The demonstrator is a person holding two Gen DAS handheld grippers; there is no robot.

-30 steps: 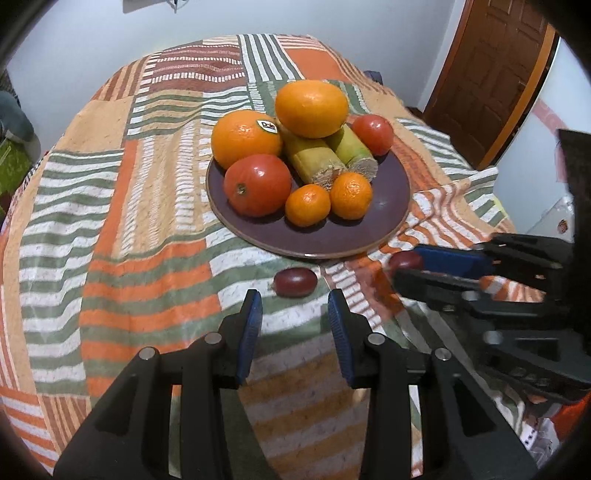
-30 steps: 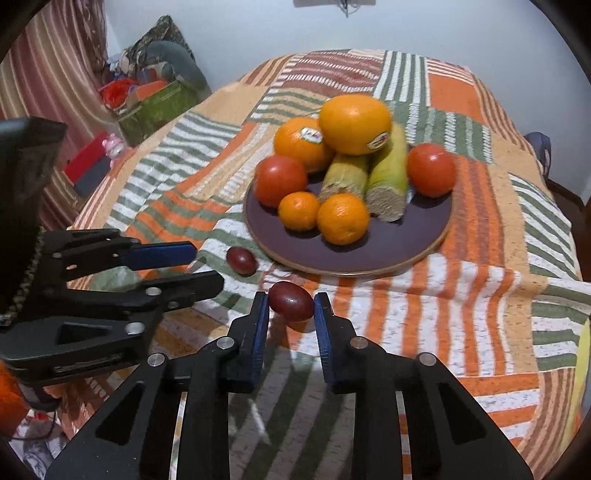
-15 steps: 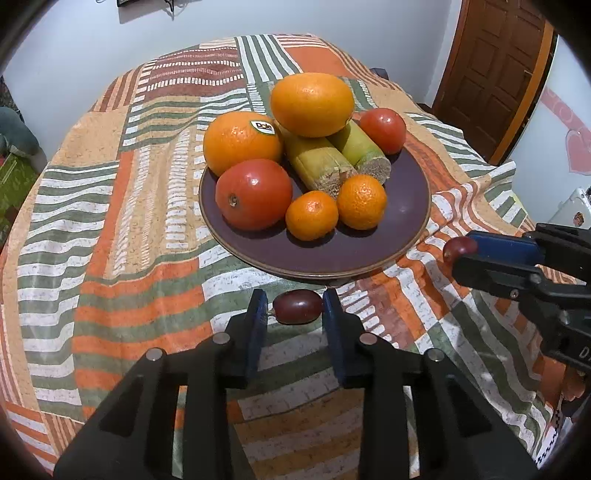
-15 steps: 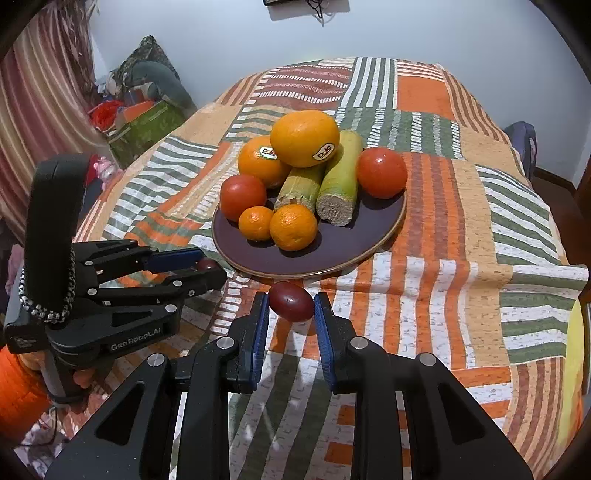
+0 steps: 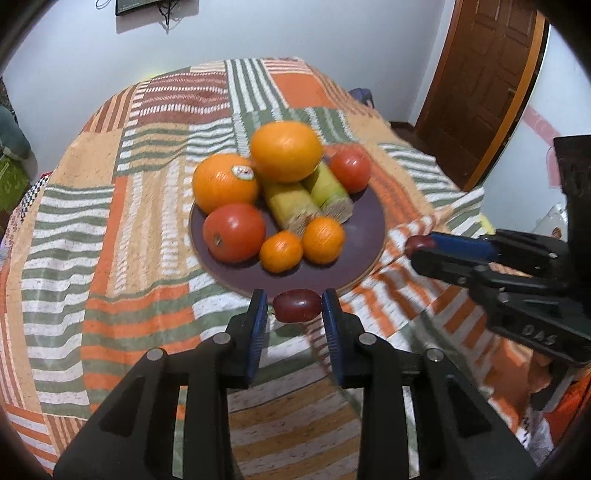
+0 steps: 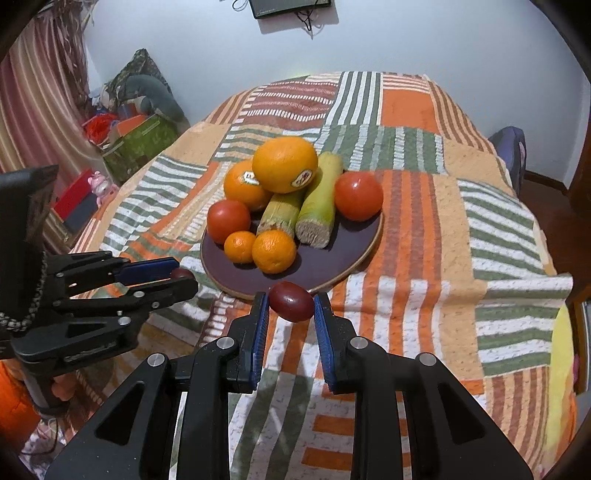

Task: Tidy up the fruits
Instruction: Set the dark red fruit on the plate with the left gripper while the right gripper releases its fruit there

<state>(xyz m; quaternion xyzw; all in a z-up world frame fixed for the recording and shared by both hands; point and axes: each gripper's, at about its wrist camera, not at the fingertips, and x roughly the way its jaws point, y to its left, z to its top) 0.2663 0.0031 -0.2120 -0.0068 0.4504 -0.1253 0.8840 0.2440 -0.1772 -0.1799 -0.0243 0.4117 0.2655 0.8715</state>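
A dark purple plate (image 5: pixel 365 236) (image 6: pixel 332 266) on the striped cloth holds two big oranges, two small oranges, two tomatoes and two green cane pieces. My left gripper (image 5: pixel 295 310) is shut on a small dark red fruit (image 5: pixel 297 305) and holds it above the cloth by the plate's near rim. My right gripper (image 6: pixel 288 306) is shut on a second dark red fruit (image 6: pixel 291 301), also lifted at the near rim. Each gripper shows in the other's view, the right gripper (image 5: pixel 413 249) at right and the left gripper (image 6: pixel 184 275) at left.
The striped patchwork cloth (image 5: pixel 110 258) covers a round table. A wooden door (image 5: pixel 480 85) stands at the right. Boxes, cushions and a curtain (image 6: pixel 140 122) lie beyond the table's left side. A dark screen (image 6: pixel 288 7) hangs on the back wall.
My left gripper moved forward onto the dark red fruit on the cloth, shut on it and lifted it. My right gripper rose higher with its fruit, staying near the plate's rim.
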